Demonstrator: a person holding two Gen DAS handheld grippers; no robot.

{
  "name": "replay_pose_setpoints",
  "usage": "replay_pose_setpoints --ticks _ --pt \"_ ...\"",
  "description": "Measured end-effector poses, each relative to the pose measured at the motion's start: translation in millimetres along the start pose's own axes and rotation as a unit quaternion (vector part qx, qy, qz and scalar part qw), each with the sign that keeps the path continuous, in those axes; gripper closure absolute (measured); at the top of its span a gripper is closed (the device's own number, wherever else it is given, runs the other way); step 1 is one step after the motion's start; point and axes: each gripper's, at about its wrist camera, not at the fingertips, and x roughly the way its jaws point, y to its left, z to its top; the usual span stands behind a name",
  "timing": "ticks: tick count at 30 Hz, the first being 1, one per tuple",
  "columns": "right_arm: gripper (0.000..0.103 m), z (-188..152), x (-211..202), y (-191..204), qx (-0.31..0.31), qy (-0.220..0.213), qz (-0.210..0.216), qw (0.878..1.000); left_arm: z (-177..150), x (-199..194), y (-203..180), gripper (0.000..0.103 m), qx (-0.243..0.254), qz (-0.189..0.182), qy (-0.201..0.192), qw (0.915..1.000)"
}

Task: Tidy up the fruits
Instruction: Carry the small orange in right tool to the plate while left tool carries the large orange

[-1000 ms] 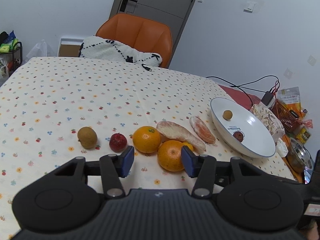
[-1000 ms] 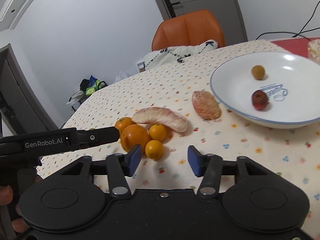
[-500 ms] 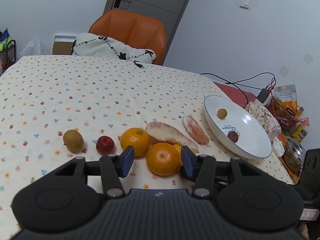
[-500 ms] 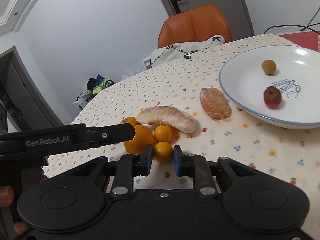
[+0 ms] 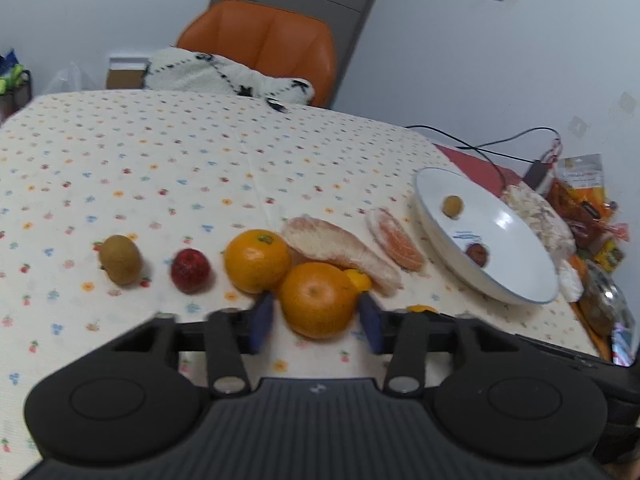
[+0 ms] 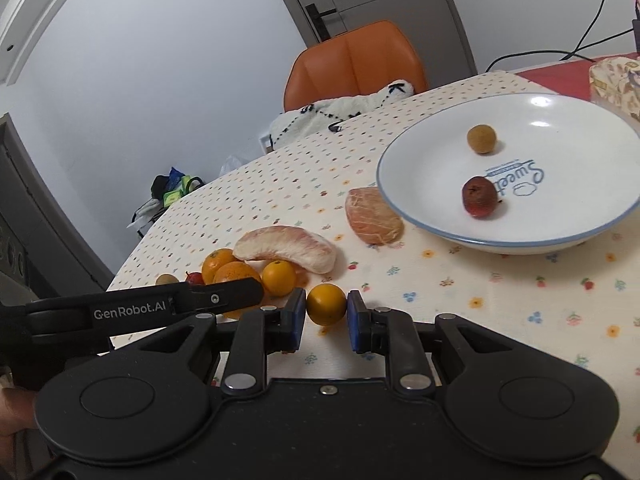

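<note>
A big orange (image 5: 318,300) rests on the flowered cloth between the blue pads of my left gripper (image 5: 316,322), which is open, its pads close to the peel. My right gripper (image 6: 326,320) is shut on a small orange (image 6: 326,304) just left of the white plate (image 6: 560,152). That plate holds a brown longan (image 6: 482,140) and a dark red fruit (image 6: 480,196). On the cloth lie a kiwi (image 5: 120,259), a red fruit (image 5: 191,271), a second orange (image 5: 257,261), a long pomelo segment (image 5: 340,250), a shorter segment (image 5: 396,238) and another small orange (image 6: 279,277).
An orange chair (image 5: 260,44) with a white blanket (image 5: 224,76) stands behind the table's far edge. Black cables (image 5: 500,152) and snack packets (image 5: 580,208) crowd the right side beyond the plate. The left gripper's finger (image 6: 200,304) crosses the right wrist view.
My right gripper went from open to shut on the small orange. The left gripper slid forward, so the big orange now sits between its pads.
</note>
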Motion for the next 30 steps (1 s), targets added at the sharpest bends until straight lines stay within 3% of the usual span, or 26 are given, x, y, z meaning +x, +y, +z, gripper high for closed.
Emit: replay_pose_setpoints --ticks 16,30 --pt "0.082 10 -29 -7 0.006 -0.046 -0.002 0.999 9 -20 -30 0.063 0.023 -0.013 -0.035 0.9990" --pt "0.082 17 -58 -37 0.025 -0.084 -0.036 0.996 12 -13 -64 0.063 0.044 -0.035 -0.036 0.9978"
